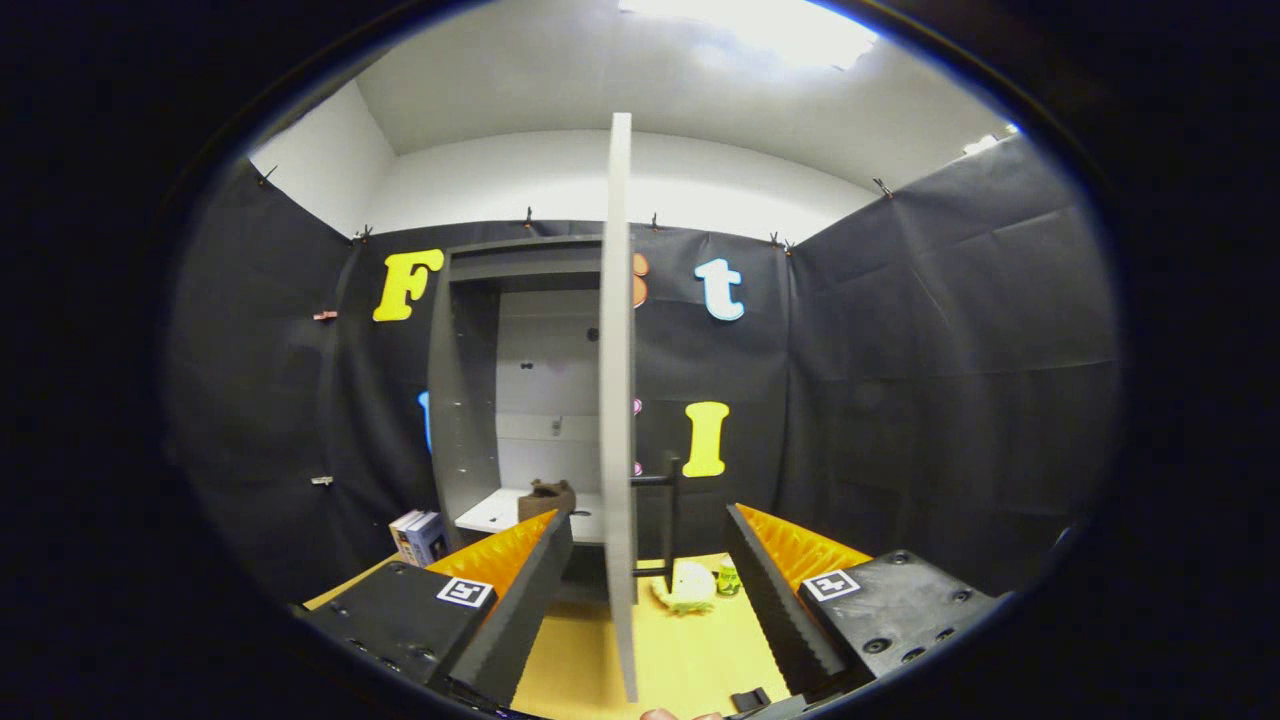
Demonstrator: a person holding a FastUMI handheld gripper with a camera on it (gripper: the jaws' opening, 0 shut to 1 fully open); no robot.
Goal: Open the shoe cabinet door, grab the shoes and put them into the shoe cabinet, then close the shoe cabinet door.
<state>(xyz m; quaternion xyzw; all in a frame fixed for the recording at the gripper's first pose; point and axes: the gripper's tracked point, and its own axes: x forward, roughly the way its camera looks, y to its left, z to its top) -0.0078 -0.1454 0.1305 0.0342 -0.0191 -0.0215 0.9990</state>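
Tool (pixel 648 570) fingers wide, straddling door (pixel 618 400) edge.

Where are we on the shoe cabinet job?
Done, by the look of it: the cabinet is open and a brown shoe sits on its bottom shelf. In hand: the cabinet door stands edge-on between the open jaws of the gripper, its black handle just ahead; neither finger presses it. Left: swing the door shut.

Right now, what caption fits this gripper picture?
Open gripper straddles the open cabinet door; a shoe sits inside.
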